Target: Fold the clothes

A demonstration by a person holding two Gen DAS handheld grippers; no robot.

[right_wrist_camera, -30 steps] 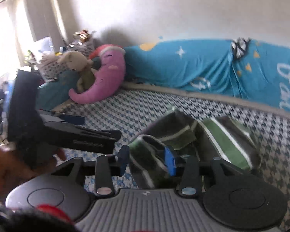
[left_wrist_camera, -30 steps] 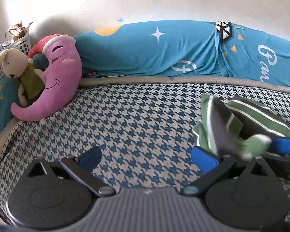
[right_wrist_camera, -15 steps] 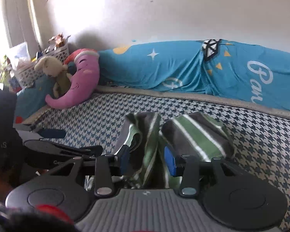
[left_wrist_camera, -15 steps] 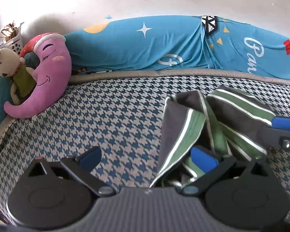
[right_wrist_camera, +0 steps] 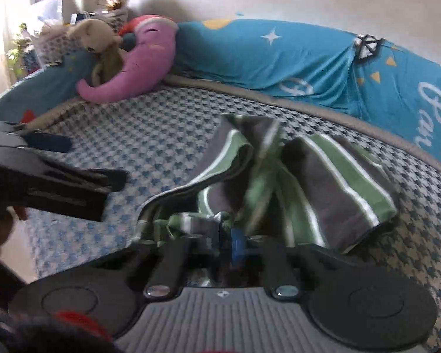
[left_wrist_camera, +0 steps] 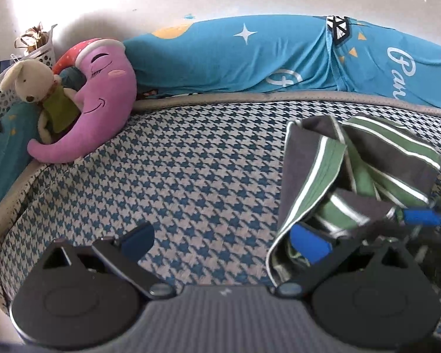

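The right gripper (right_wrist_camera: 230, 242) has its blue pads pressed together on a fold of the striped garment (right_wrist_camera: 335, 182), at the garment's near edge. The left gripper (left_wrist_camera: 223, 239) is spread wide, with nothing between its fingers; its right-hand blue pad (left_wrist_camera: 308, 242) lies against the garment's near-left hem, while the other pad sits over bare cover. The garment, grey and green with white stripes, lies crumpled in loose folds on the houndstooth bed cover (left_wrist_camera: 176, 176). Beyond the garment, a long blue bolster (left_wrist_camera: 250, 56) runs along the bed cover's far edge, against the white wall. To the garment's far left, a purple moon cushion (left_wrist_camera: 103, 100) leans in the corner with a plush rabbit (left_wrist_camera: 35, 79) resting against it.
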